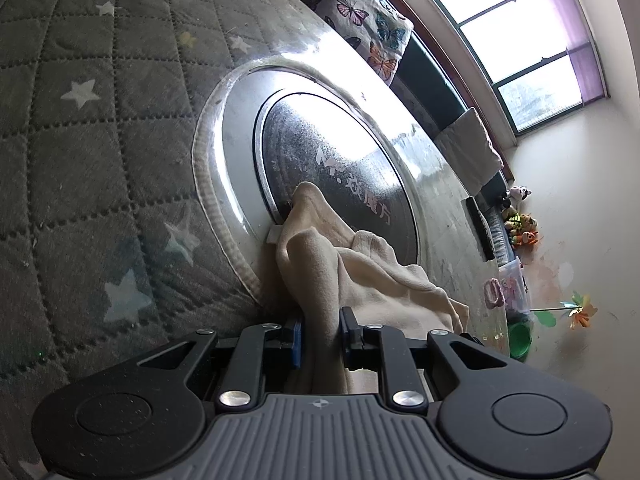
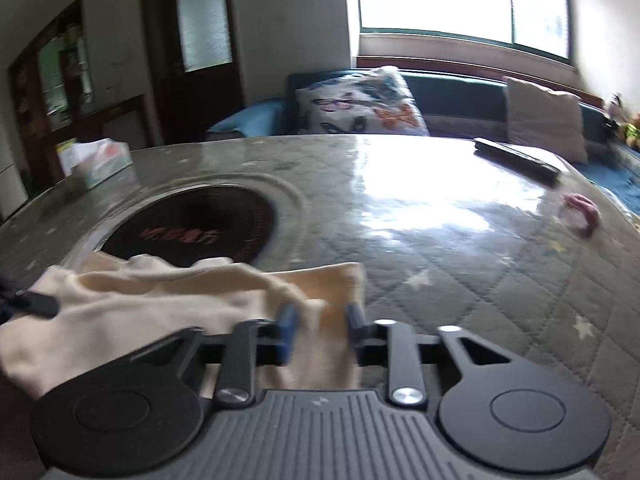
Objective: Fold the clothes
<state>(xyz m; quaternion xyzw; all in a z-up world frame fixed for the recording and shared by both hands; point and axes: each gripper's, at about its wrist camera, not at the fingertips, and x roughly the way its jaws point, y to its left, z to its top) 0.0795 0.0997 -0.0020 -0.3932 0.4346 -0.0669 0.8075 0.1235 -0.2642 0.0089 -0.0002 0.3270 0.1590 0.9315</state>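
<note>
A cream garment (image 1: 360,276) lies crumpled on the worktop (image 1: 100,160), which wears a grey quilted cover with pale stars under a clear glossy sheet. One end of the cloth reaches onto the round dark cooker plate (image 1: 340,176) set in a metal ring in the middle; its white lettering is partly washed out by window glare.

The left hand-held gripper (image 1: 320,336) is clamped on a bunched fold of the garment — the cloth fills the narrow gap between its blue-faced pads and runs back under the body, out of sight.

In the right wrist view, which is blurred, the right hand-held gripper (image 2: 320,332) stands with its jaws apart; a flap of the garment (image 2: 192,300) lies between them, but the pads do not look to press on it. The cloth's left end is cut off by the frame edge.

Farther off sit a tissue box (image 2: 102,162), a dark remote-like bar (image 2: 516,160), a pink object (image 2: 582,214) too smeared to name, and a butterfly cushion (image 2: 360,104).
</note>
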